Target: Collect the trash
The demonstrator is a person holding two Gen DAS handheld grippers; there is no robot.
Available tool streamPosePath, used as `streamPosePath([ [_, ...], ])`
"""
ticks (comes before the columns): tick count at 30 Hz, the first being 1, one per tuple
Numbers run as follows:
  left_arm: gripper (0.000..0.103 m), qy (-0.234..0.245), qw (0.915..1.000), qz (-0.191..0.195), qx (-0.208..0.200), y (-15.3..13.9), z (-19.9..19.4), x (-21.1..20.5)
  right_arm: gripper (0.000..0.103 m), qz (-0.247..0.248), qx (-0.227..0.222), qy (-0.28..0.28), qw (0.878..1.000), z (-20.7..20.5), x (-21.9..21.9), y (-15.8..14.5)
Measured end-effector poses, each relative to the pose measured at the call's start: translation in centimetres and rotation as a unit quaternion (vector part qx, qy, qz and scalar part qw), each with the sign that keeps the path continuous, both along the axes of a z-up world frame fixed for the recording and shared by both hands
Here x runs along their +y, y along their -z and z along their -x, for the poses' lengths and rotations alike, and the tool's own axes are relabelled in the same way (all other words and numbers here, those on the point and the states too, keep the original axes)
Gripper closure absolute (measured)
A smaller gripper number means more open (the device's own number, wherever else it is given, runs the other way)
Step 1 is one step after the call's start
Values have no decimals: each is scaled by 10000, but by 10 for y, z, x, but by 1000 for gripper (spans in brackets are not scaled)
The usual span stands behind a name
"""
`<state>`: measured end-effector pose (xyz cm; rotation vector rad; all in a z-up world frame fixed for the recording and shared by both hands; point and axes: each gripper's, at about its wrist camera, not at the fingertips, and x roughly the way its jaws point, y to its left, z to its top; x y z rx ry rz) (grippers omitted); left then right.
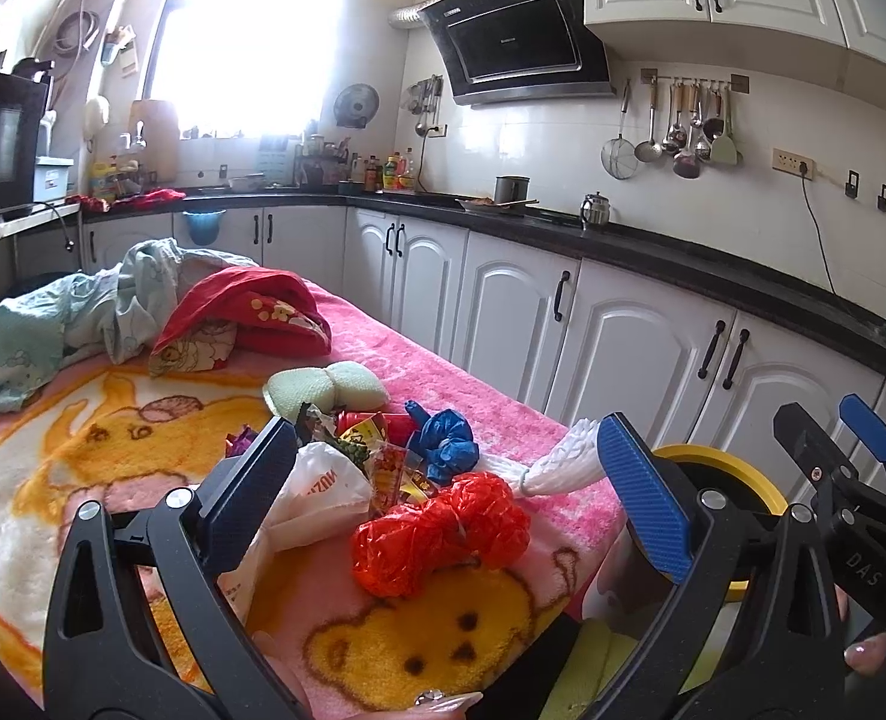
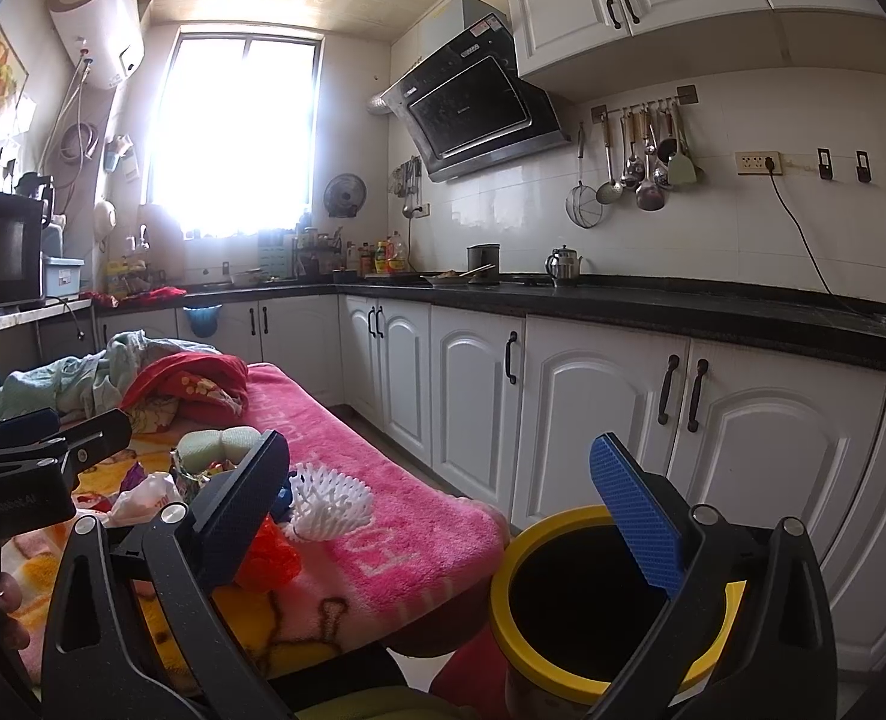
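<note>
Crinkled red plastic, a bunched bag, lies nearest in the left wrist view, on the pink cartoon blanket that covers the table. Behind it sit a white plastic bag, printed snack wrappers, a knotted blue bag and a white foam fruit net near the blanket's right edge. The left gripper stands wide, holding nothing, its jaws framing the pile from above. Past the table's end shows the yellow rim of the trash bin.

In the right wrist view the right gripper is also spread wide and empty, one finger over the pile, the other over the bin's dark mouth, which stands on the floor just beside the table corner. The foam net lies close to that edge.

All of this looks light, soft and springy; the film bags are likely slippery and will crush flat. I would pinch the red bag across its gathered middle, where the folds bunch thickest, and take the net at its narrowed end.
</note>
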<state>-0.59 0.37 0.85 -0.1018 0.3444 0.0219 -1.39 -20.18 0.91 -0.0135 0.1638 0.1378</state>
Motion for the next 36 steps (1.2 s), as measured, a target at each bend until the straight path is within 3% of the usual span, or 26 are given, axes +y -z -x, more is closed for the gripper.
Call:
streamPosePath([
  [24, 11, -67, 9999, 150, 18, 1, -4, 13, 5, 39, 41, -59, 10000, -4, -3, 2],
  [36, 11, -586, 9979, 286, 11, 2, -5, 53, 5, 338, 363, -796, 9956, -21, 31, 0],
])
